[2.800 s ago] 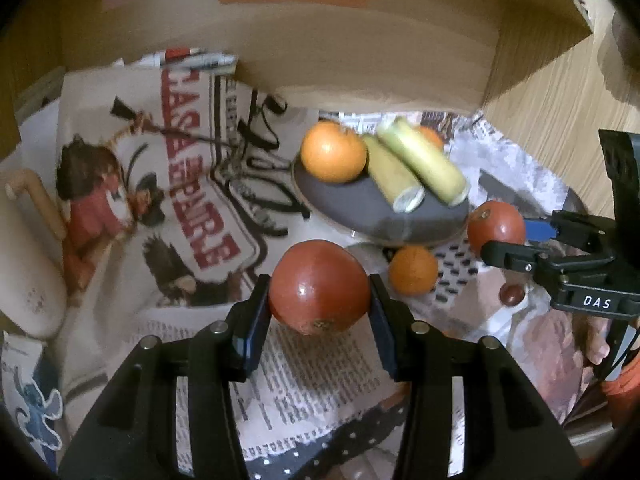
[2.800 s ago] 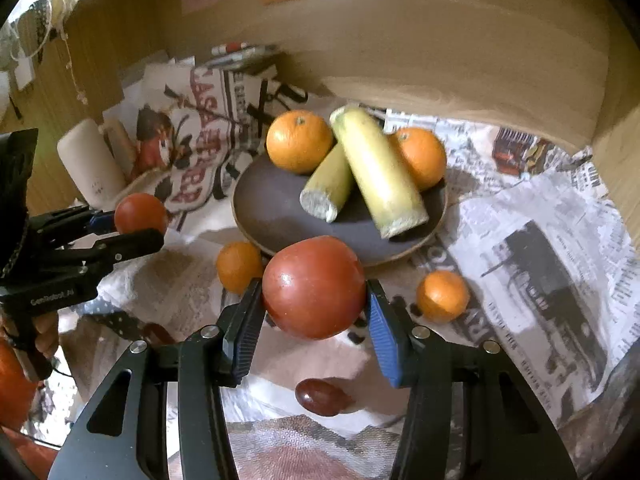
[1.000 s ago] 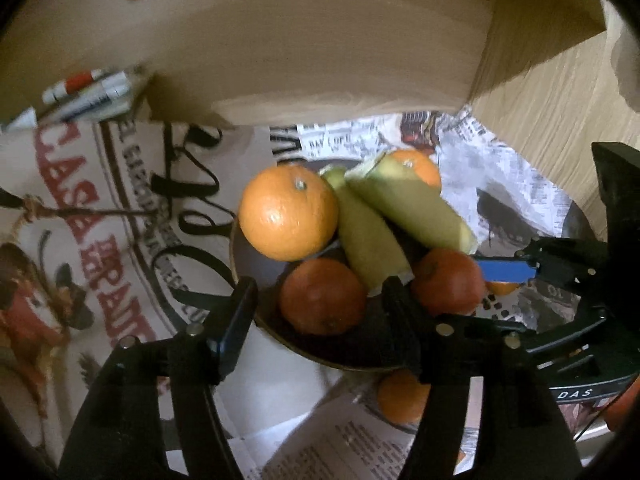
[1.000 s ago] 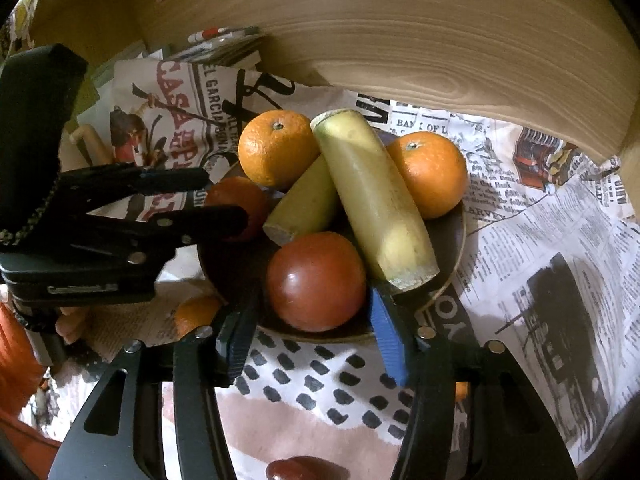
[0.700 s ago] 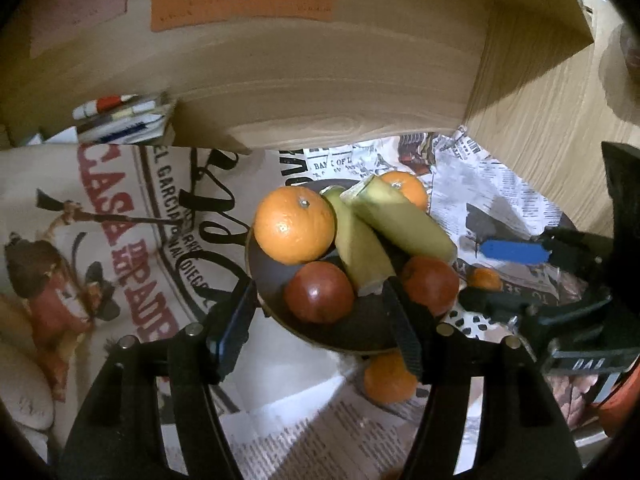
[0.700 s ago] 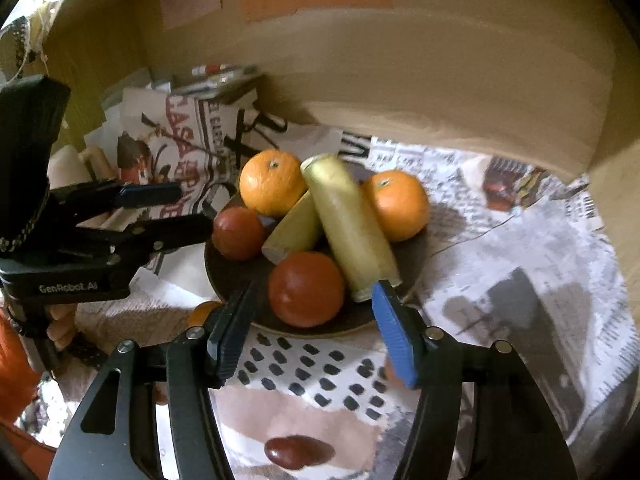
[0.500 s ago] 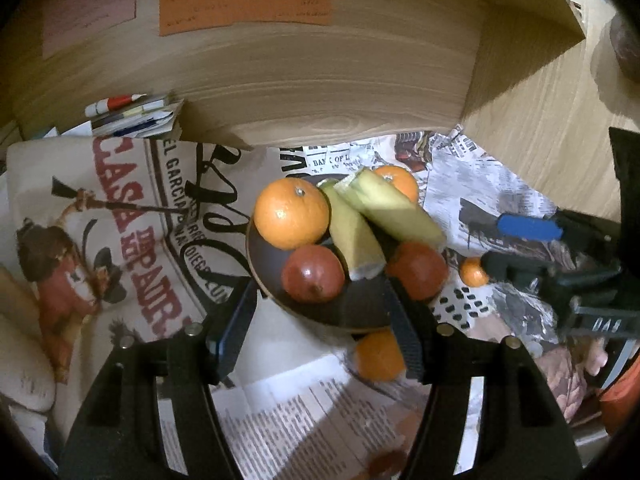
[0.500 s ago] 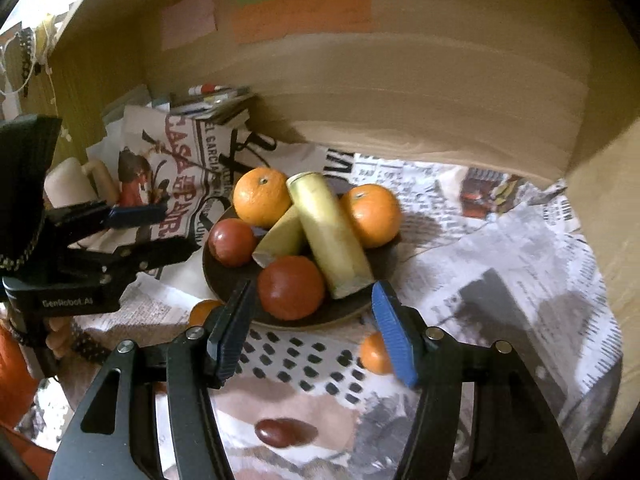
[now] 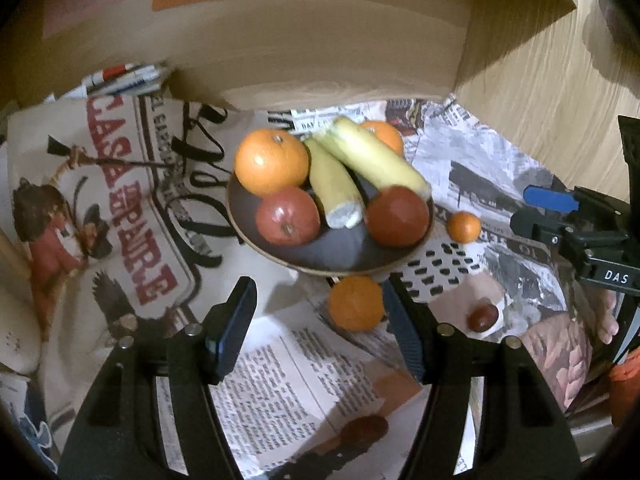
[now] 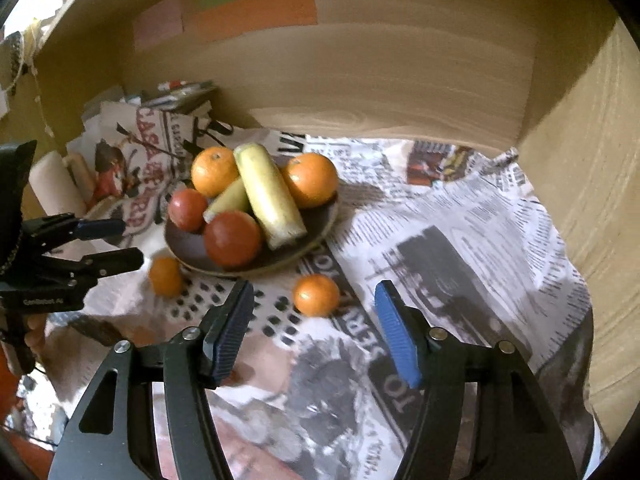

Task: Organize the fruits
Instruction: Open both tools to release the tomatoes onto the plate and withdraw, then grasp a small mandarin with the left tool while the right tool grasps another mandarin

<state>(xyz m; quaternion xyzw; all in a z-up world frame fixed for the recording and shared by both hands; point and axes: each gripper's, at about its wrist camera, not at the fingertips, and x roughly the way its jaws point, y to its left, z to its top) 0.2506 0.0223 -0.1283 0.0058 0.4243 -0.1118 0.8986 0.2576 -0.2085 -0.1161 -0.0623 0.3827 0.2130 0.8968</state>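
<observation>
Left wrist view: my left tool (image 9: 320,320) stands apart, empty; my right tool (image 10: 314,328), jaws opening, holds nothing. Both tomatoes (image 9: 288,216) sit on the plate (image 9: 340,256); a small orange (image 10: 316,295) lies just near of it.

Fruit-laden plate (image 10: 320,222) beyond opening right claw (image 10: 314,334)

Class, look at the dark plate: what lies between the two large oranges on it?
In the right wrist view, two pale yellow-green fruits lie between the oranges on the dark plate, the longer one resting partly over the shorter.
</observation>
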